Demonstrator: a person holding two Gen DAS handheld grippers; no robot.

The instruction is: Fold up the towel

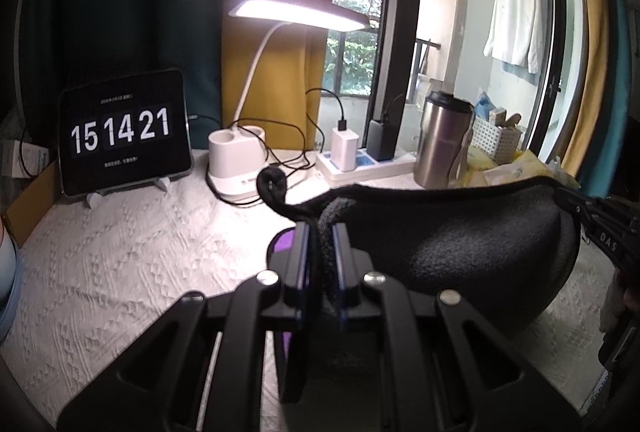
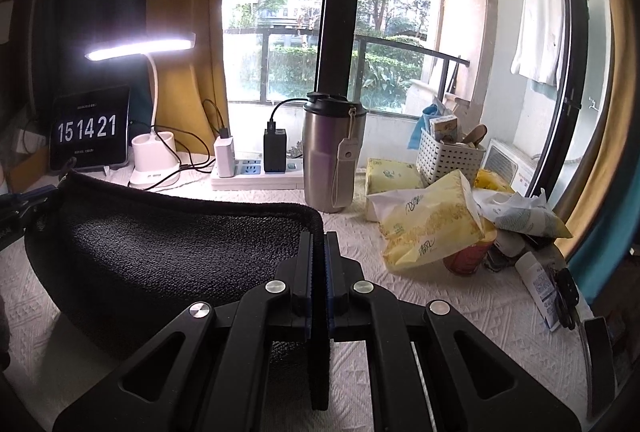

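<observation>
Towel (image 2: 168, 248) hangs lengthwise between left gripper (image 1: 320, 232) and right gripper (image 2: 318, 244).

You're holding a black fuzzy terry towel (image 2: 168, 248) over a bench whose white cloth cover (image 1: 120, 252) is embossed with diamond and zigzag patterns. Your black left hand-held gripper (image 1: 320, 248) has purple showing beside its fingers. Behind stand a brushed silver steel tumbler with a black lid (image 2: 330, 155), pale yellow tissue packs (image 2: 428, 224), a white slotted basket (image 2: 448, 155) and a mustard-yellow curtain (image 1: 272, 71).
</observation>
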